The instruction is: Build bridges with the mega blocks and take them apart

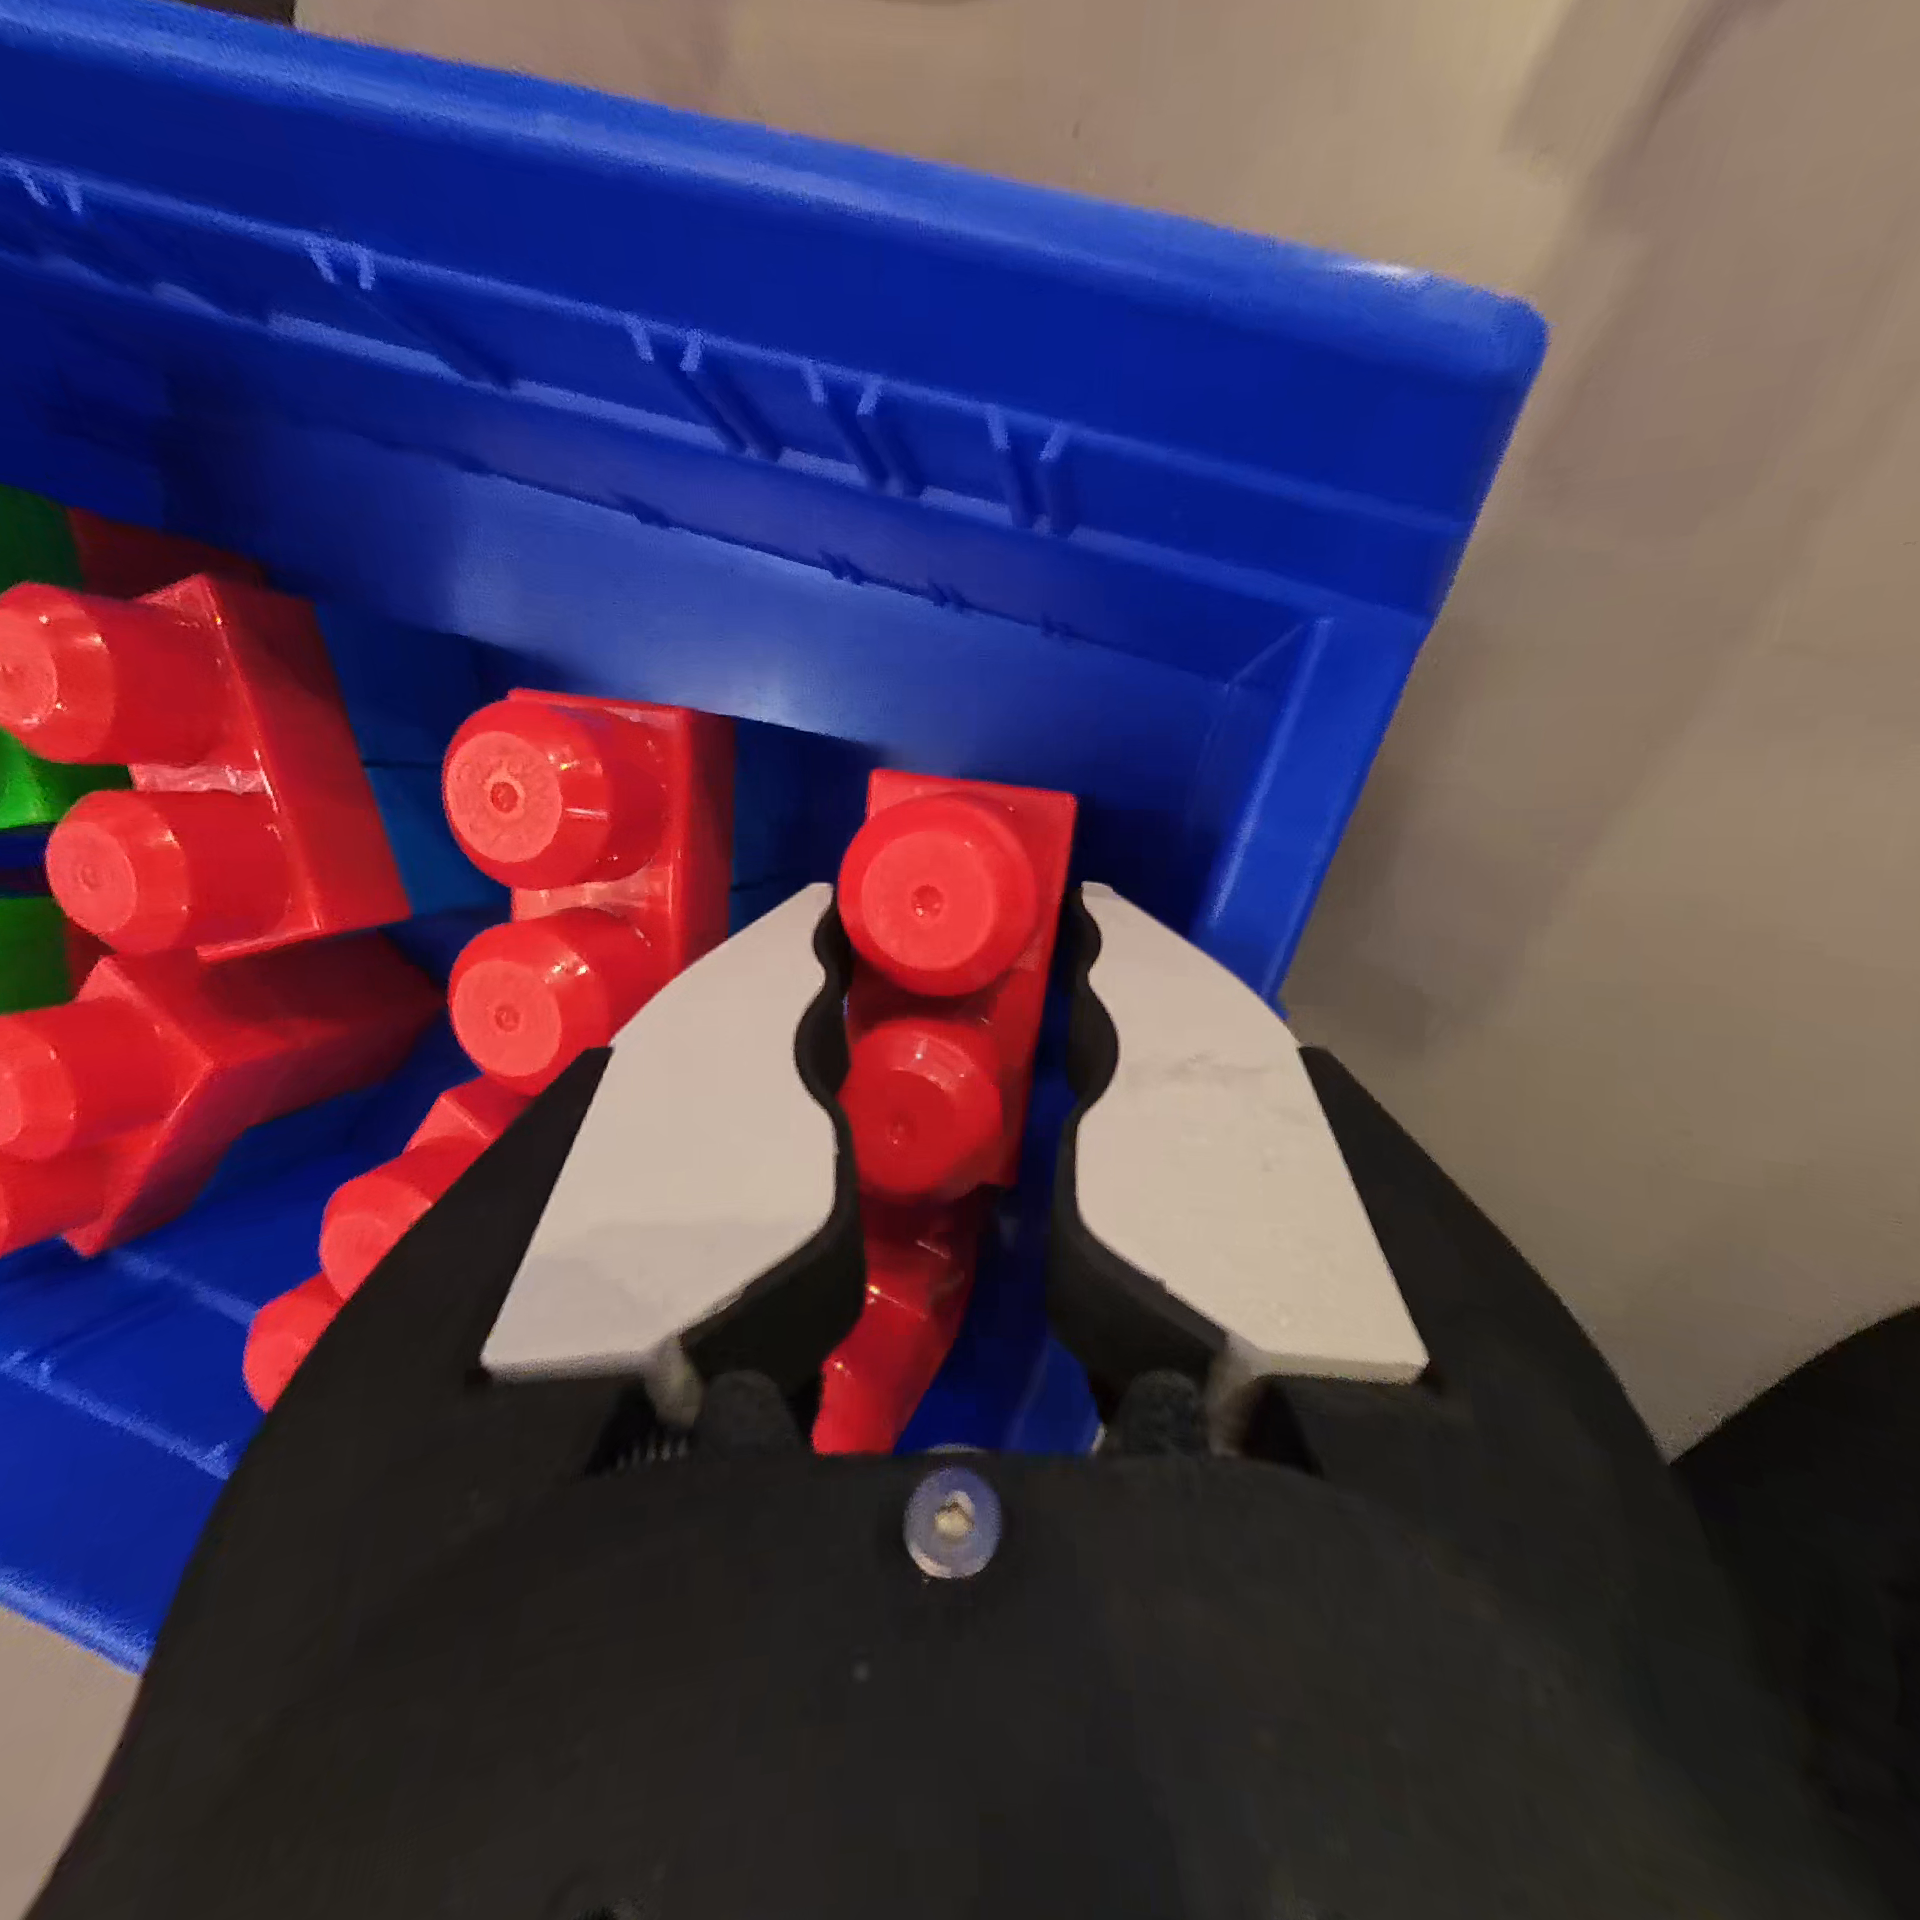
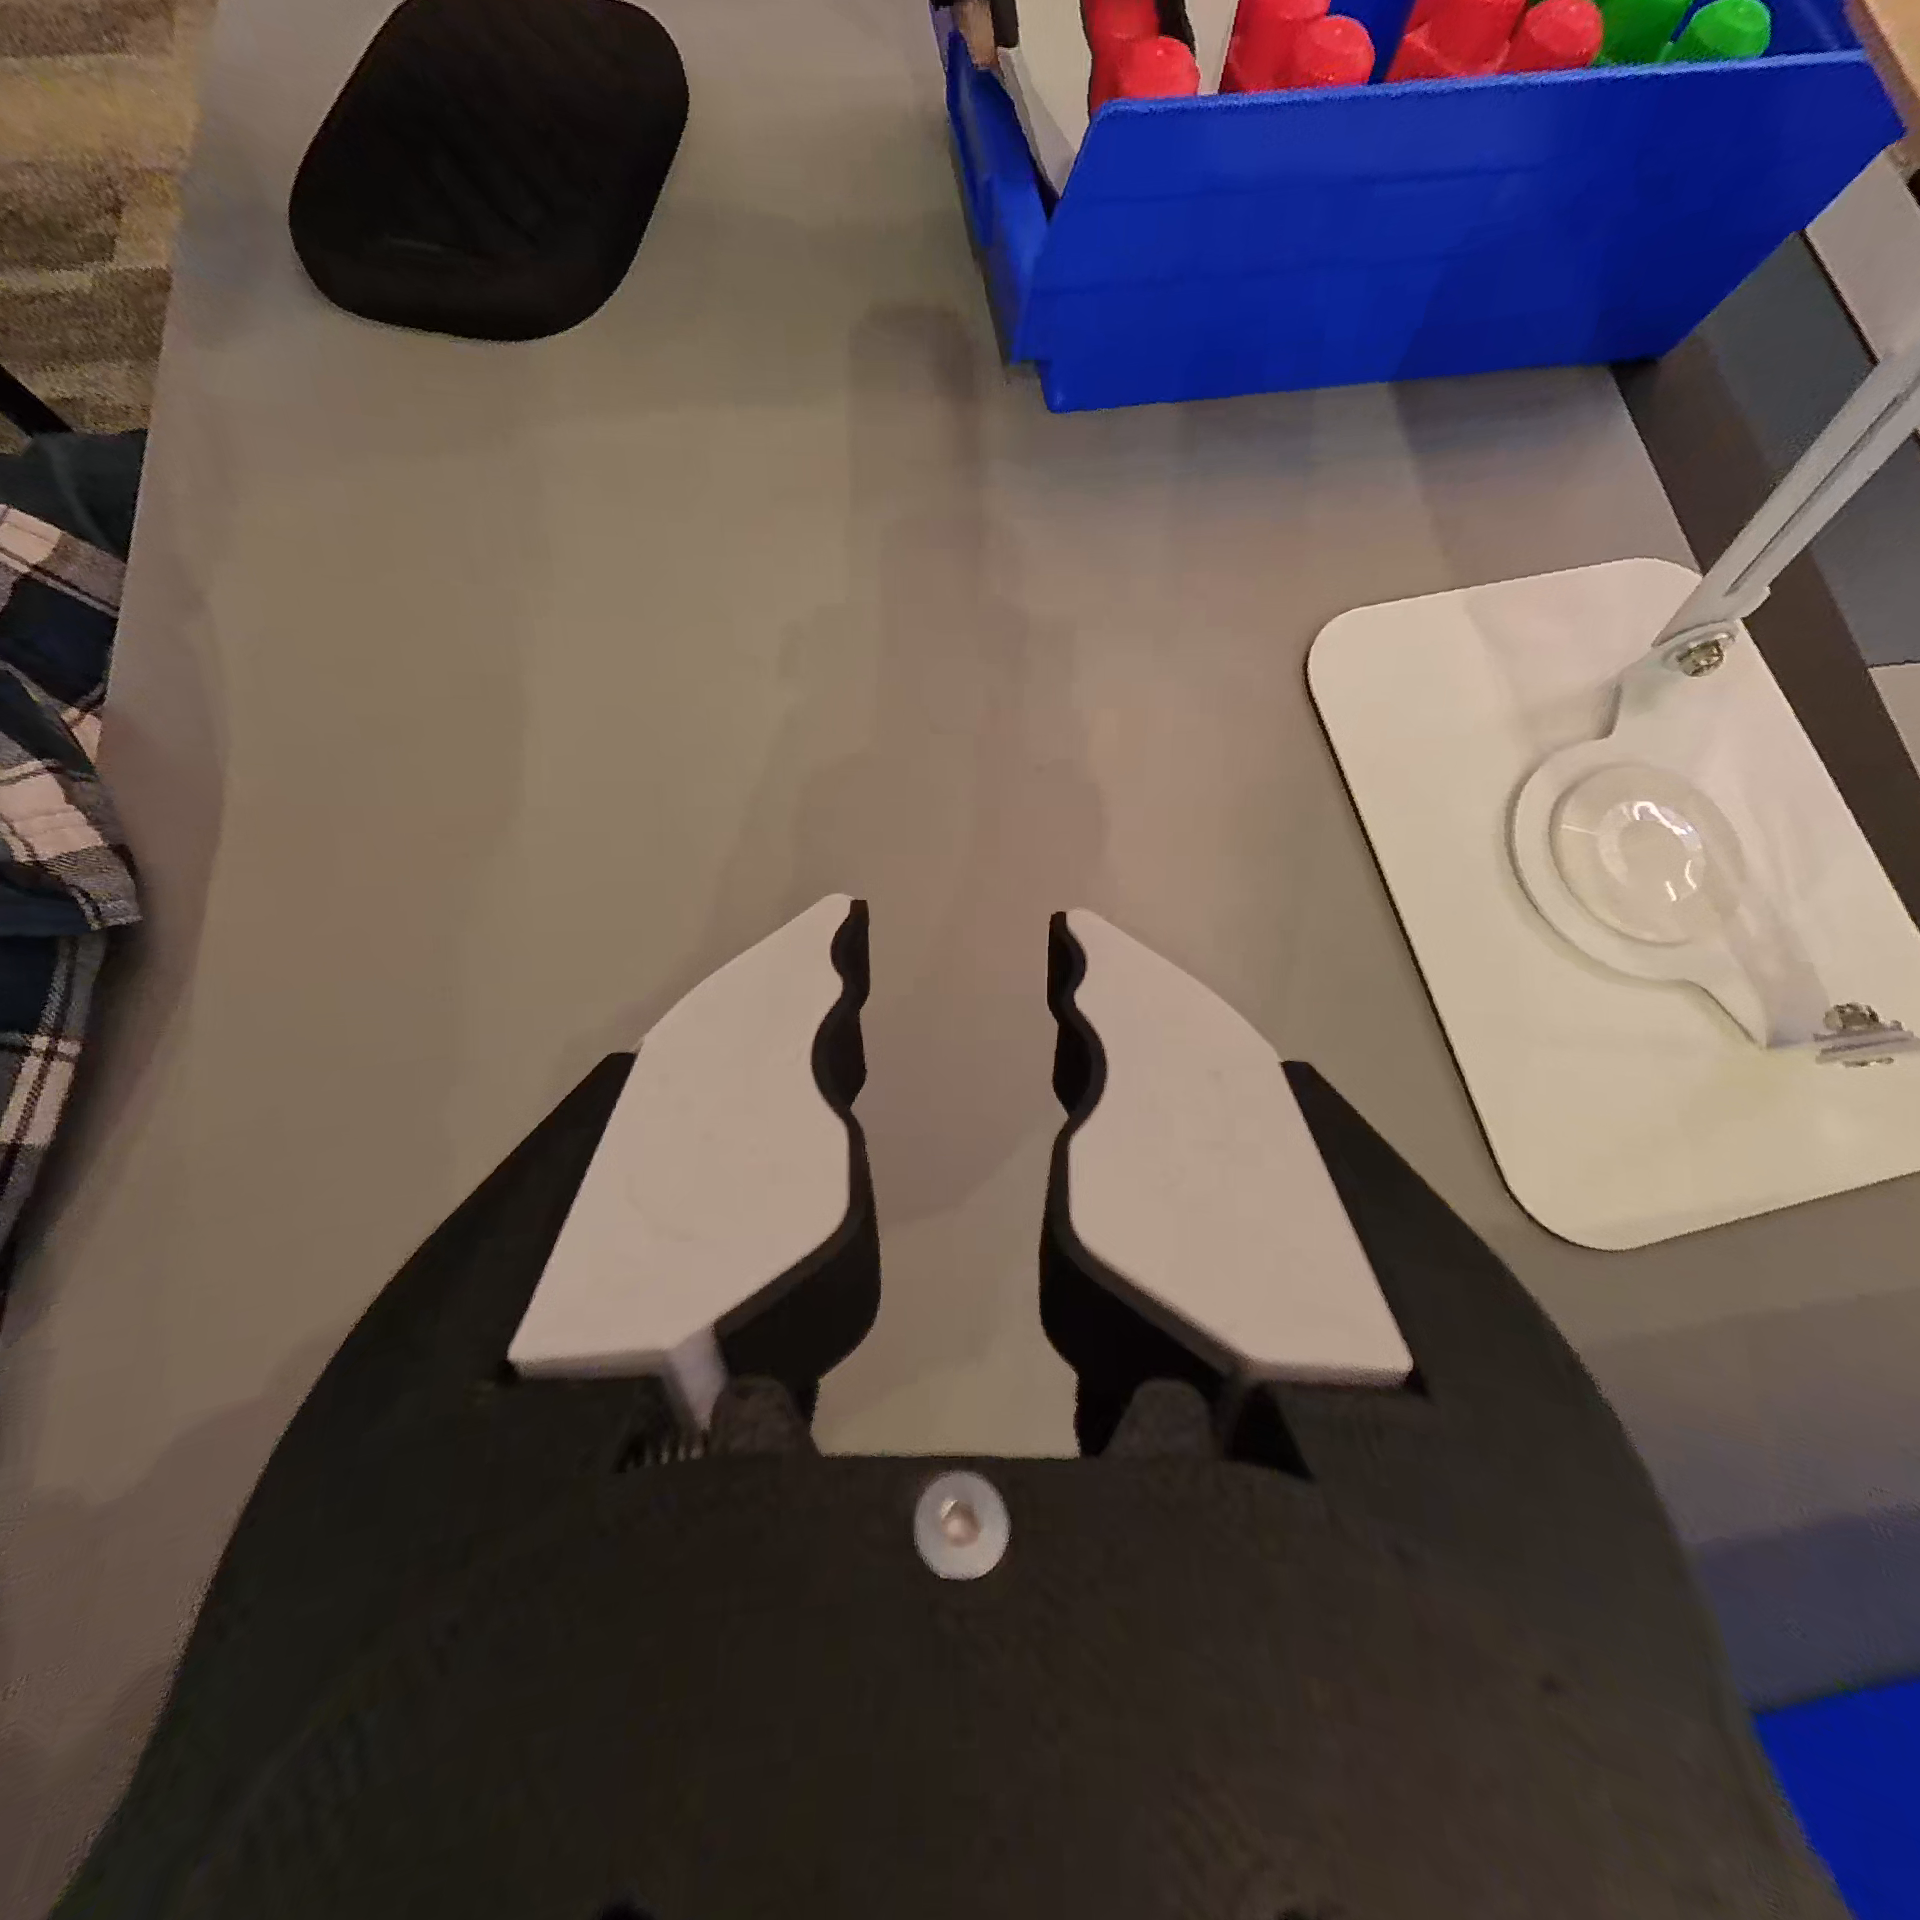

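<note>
In the left wrist view my left gripper (image 1: 951,899) reaches into the right end of a blue bin (image 1: 935,343). Its two pads press on the sides of a long red block (image 1: 925,1101), whose studs face the camera. More red blocks (image 1: 582,831) lie to the left in the bin, with a green block (image 1: 31,790) at the far left edge. In the right wrist view my right gripper (image 2: 956,914) is open and empty above the grey table (image 2: 623,623). The bin (image 2: 1403,239) stands at the top right there, holding red blocks (image 2: 1288,52) and green blocks (image 2: 1683,26).
A black oval pad (image 2: 488,166) lies at the table's far left. A white base plate with a clear dome and a metal arm (image 2: 1558,935) stands to the right of my right gripper. Plaid cloth (image 2: 52,727) shows at the left edge. Some 30 cm of space lies between my two pairs of fingers.
</note>
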`<state>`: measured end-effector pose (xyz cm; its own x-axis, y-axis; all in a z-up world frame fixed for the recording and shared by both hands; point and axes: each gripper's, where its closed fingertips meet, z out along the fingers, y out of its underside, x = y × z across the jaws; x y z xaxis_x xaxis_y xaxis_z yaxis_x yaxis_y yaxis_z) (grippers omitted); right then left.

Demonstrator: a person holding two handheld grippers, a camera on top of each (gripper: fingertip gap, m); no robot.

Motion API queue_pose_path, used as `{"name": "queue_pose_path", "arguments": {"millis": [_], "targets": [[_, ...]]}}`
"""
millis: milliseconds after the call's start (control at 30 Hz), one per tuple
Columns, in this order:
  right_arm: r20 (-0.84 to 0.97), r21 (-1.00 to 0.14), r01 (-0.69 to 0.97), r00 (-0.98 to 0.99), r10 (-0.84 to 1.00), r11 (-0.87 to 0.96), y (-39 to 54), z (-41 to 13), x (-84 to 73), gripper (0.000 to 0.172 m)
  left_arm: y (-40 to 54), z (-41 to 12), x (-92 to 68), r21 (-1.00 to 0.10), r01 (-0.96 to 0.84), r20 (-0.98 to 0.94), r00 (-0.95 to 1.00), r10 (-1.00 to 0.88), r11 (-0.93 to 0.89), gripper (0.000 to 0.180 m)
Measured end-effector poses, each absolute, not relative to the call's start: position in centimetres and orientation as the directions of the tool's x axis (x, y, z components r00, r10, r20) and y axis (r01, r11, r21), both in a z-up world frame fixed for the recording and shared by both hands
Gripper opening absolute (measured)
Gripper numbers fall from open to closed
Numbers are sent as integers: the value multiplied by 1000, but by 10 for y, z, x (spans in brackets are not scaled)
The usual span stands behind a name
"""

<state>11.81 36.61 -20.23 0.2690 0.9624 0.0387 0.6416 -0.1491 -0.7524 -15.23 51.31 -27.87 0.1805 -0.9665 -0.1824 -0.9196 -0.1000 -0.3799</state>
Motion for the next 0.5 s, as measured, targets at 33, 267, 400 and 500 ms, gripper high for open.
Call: {"name": "queue_pose_path", "arguments": {"millis": [33,267,400,500], "targets": [[43,-751,645,262,964,-141,365,-202,116,33,514,-279,-153,-382,-919,-184,183,-966,-101,37],[35,-802,590,205,978,-95,363,-175,90,35,502,-246,-155,-423,-904,-210,171,-963,-68,37],[22,-845,528,189,982,-83,372,-153,64,41,482,-204,-147,-458,-888,-203,137,-969,-29,37],[49,-863,502,191,980,-54,383,-141,38,56,458,-163,-121,-538,-843,-192,90,-977,28,37]]}}
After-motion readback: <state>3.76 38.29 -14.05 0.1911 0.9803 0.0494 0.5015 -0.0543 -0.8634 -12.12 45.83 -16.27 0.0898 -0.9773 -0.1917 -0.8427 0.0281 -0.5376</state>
